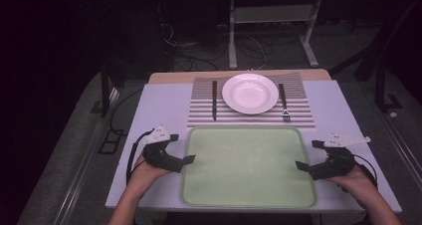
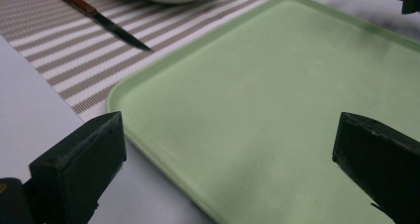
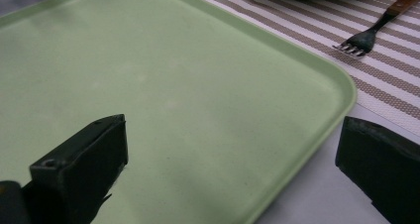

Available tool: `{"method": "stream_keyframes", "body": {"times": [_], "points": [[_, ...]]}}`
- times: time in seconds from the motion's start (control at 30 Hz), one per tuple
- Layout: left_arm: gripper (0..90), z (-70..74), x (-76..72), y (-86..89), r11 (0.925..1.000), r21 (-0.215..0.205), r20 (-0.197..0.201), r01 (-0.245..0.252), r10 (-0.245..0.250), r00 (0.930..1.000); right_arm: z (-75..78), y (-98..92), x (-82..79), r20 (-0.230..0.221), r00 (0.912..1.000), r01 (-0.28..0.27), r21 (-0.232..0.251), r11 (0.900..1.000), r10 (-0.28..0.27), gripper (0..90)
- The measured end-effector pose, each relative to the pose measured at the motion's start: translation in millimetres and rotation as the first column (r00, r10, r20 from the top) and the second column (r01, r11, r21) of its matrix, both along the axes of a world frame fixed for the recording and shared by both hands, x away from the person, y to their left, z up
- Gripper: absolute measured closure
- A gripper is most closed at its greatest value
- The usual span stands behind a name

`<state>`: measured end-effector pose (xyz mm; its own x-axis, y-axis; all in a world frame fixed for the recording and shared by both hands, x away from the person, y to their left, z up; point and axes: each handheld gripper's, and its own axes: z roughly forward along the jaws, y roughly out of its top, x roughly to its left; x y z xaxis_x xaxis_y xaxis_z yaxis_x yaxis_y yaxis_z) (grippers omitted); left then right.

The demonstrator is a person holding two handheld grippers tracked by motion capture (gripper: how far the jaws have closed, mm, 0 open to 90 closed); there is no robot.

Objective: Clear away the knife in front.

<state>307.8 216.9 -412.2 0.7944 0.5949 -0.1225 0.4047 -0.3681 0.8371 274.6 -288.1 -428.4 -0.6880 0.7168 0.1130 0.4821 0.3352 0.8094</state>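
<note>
Green tray (image 1: pixel 248 166) lies bare between left gripper (image 1: pixel 188 159) and right gripper (image 1: pixel 300 166), both gaping at its side rims. We judge uneven grips could tilt it into the mat (image 1: pixel 298 113), knocking knife (image 1: pixel 214 100) or fork (image 1: pixel 283 102).

High cam looks down-fwd; 2 tool cams sit low, close, sharing green tray (image 1: pixel 249 195) (image 2: pixel 277 110) (image 3: pixel 163 85).

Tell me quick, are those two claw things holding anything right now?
Left gripper: open, holding nothing, at the left edge of the green tray.
Right gripper: open, holding nothing, at the tray's right edge.
</note>
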Motion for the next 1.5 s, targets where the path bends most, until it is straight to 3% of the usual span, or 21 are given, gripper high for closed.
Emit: {"method": "stream_keyframes", "body": {"times": [0.17,0.37,1.1,1.5], "points": [[0.0,-2.5,-0.6,-1.5,1.0000,-0.003,-0.024,-0.003,0.003,0.9997,-0.3,0.3,-0.2,-0.003,1.0000,-0.002,0.007,1.000,0.002,0.0],[0.0,-3.9,-0.5,-5.9,0.9999,0.012,-0.019,0.008,-0.008,0.9998,-0.6,-1.1,-1.7,-0.006,1.0000,-0.008,0.028,1.000,0.008,0.0],[0.0,-2.9,11.3,-18.3,0.9992,-0.038,0.007,-0.005,0.005,1.0000,0.2,-1.0,-2.7,-0.004,1.0000,-0.008,0.037,0.999,0.008,0.0],[0.0,-4.6,18.6,-25.1,0.9994,-0.036,0.006,-0.002,0.002,1.0000,0.3,-1.0,-3.0,-0.004,1.0000,-0.007,0.040,0.999,0.007,0.0]]}}
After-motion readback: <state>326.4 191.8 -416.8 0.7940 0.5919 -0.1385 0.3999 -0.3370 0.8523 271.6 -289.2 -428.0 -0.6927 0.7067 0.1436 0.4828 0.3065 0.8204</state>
